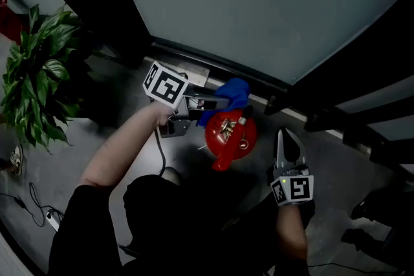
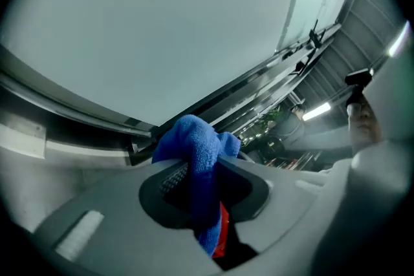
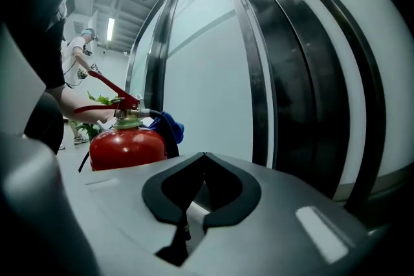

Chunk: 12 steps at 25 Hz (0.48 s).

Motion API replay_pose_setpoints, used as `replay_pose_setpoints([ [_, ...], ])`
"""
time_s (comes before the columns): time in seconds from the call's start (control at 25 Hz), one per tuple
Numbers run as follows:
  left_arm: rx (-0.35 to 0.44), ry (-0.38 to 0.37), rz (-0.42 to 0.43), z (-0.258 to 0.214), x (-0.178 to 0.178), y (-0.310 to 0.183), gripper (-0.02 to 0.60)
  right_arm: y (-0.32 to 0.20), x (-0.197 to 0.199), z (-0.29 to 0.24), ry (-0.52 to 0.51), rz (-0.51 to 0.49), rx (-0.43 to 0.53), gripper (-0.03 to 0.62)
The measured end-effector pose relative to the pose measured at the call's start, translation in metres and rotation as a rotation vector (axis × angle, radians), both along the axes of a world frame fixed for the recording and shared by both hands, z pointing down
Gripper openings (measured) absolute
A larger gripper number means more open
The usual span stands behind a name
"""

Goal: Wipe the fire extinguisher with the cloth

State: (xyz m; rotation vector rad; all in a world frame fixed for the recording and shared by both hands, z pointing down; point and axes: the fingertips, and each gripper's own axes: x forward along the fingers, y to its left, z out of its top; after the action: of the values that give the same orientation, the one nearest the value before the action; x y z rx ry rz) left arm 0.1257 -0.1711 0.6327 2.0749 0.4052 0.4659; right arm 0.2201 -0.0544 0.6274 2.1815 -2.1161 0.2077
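Blue cloth (image 1: 234, 92) clamped in our left gripper (image 1: 222, 101), at head of fire extinguisher (image 1: 231, 134) standing at floor (image 1: 129, 132) edge under glass wall. Our right gripper (image 1: 286, 139) pinched closed, empty, well apart. We judge wiping barely begun, red body left.

Person: black short-sleeved top (image 1: 81, 223), sleeve ends above the elbow, lower garment (image 1: 162, 203) also black

Left gripper (image 1: 224, 100): grey handle body, long dark jaws, white cube with black square markers (image 1: 165, 84) on its faces, thin dark cable (image 1: 159, 153) running off the handle

Right gripper (image 1: 283, 136): same build, silver-grey tapering jaws, matching marker cube (image 1: 293, 190) at the hand end

From each gripper's own view: smooth matte grey housing (image 3: 272, 229), black-rimmed shield-shaped opening (image 3: 152, 194) round the jaws, pale rectangular patch (image 3: 320, 233) on the housing; left side has a cross-hatched inner pad (image 2: 169, 181)
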Motion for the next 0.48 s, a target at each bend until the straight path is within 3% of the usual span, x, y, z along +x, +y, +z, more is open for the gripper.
replay_pose_setpoints([
  [0.12, -0.122, 0.044, 0.024, 0.001, 0.005, 0.001, 0.064, -0.002, -0.003, 0.000, 0.007, 0.001, -0.009, 0.002],
  [0.24, -0.173, 0.070, 0.041, 0.009, 0.010, 0.001, 0.064, -0.004, -0.009, -0.003, 0.021, -0.001, -0.009, 0.003],
  [0.36, -0.192, 0.015, 0.035, 0.032, 0.011, -0.001, 0.064, -0.004, -0.012, -0.003, 0.027, 0.003, -0.013, 0.002],
  [0.48, -0.143, -0.013, 0.053, 0.052, 0.014, -0.003, 0.064, -0.003, -0.012, -0.001, 0.032, 0.006, -0.028, 0.003],
])
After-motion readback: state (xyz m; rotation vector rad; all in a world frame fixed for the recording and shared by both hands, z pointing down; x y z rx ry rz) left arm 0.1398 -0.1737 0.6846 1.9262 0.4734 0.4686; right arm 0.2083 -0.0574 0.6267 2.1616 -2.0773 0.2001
